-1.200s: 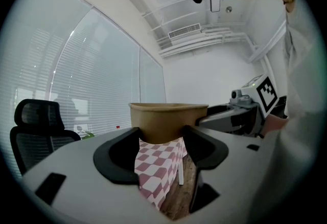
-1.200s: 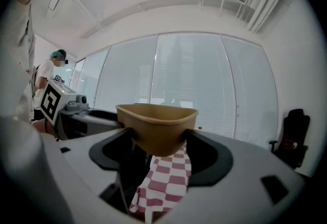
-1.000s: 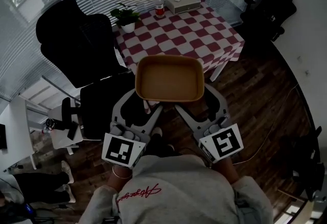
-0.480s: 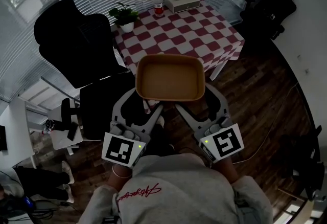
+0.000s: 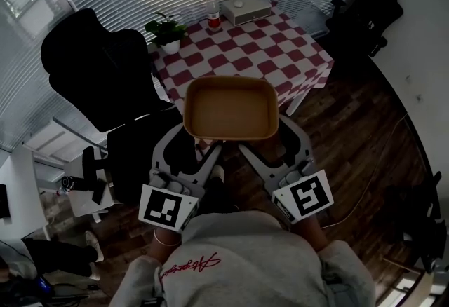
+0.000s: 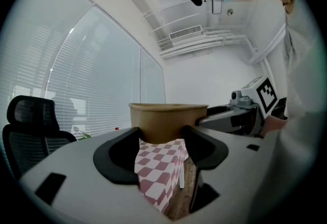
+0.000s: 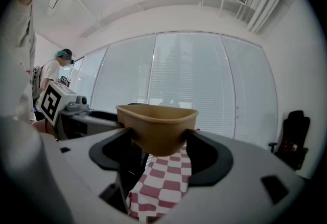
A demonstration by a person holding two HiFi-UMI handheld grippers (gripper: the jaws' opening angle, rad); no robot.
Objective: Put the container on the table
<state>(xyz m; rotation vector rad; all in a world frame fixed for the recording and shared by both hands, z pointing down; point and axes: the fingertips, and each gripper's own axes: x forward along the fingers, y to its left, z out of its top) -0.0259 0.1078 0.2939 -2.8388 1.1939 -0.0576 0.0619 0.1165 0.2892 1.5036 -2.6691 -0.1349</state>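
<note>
Left gripper (image 5: 196, 146) and right gripper (image 5: 270, 143) are each clamped on the container (image 5: 230, 106), jaws spread wide with its end between them: the left one is set at the container's 7 o'clock corner, the right one at 5 o'clock. The container is held level and mouth-up, long axis running 9 to 3 o'clock. It is carried in the air at the 6 o'clock edge of the checked table (image 5: 280, 67), its underside seen clear of the cloth.
</note>
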